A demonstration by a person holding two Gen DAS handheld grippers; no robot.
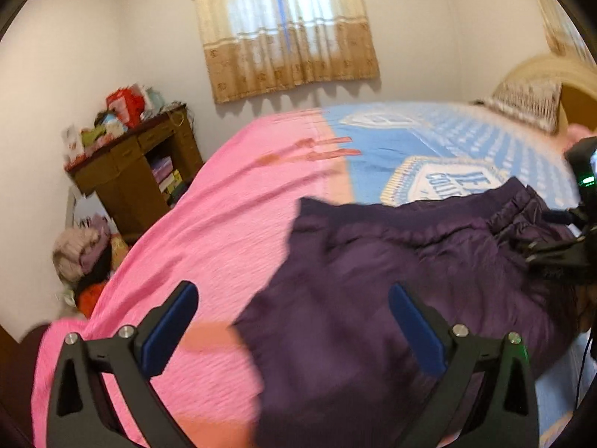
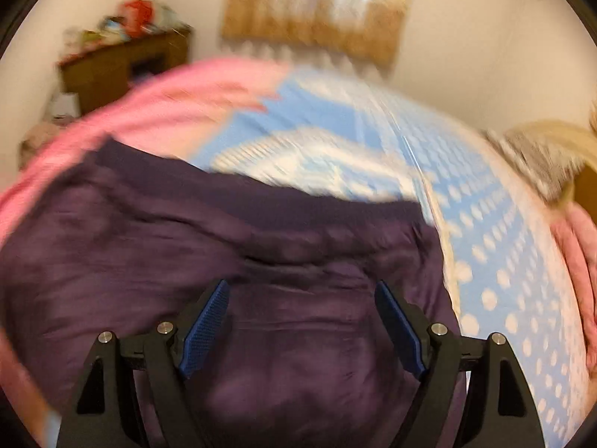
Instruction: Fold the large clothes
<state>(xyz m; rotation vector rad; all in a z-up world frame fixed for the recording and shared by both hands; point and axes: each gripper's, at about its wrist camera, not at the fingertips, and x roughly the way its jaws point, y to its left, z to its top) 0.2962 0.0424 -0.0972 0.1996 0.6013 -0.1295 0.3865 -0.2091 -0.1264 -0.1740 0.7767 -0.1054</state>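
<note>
**Purple garment on the bed, both grippers open above it**

From the left wrist we see a brown wooden cabinet (image 1: 138,171) against the far wall. Its top is piled with red, white and green packages (image 1: 119,115), and its open shelf holds a stack of books or boxes (image 1: 168,179); we cannot tell which. Beside it on the floor sits a heap of soft things topped by a beige knitted hat (image 1: 76,252). A beige patterned curtain (image 1: 287,30) covers the window. The bed carries a pink crinkled bedspread (image 1: 194,231) on the near-left side and a blue sheet with white dots and crest prints (image 1: 447,138) further back, with a patterned pillow (image 1: 530,104) at the headboard. The large dark purple garment (image 1: 373,280) lies spread over both covers, its gathered band toward the right. The left gripper (image 1: 293,321) hangs above the garment's left edge, jaws spread wide with nothing between the blue pads. At the right edge the right gripper (image 1: 559,250) reaches over the gathered band.

From the right wrist, a heavily blurred view, we see the same purple garment (image 2: 224,254) filling the lower half, the blue dotted sheet (image 2: 485,242) to its right and the pink bedspread (image 2: 112,112) behind. The right gripper (image 2: 300,317) has its jaws spread wide over the cloth, gripping nothing.
</note>
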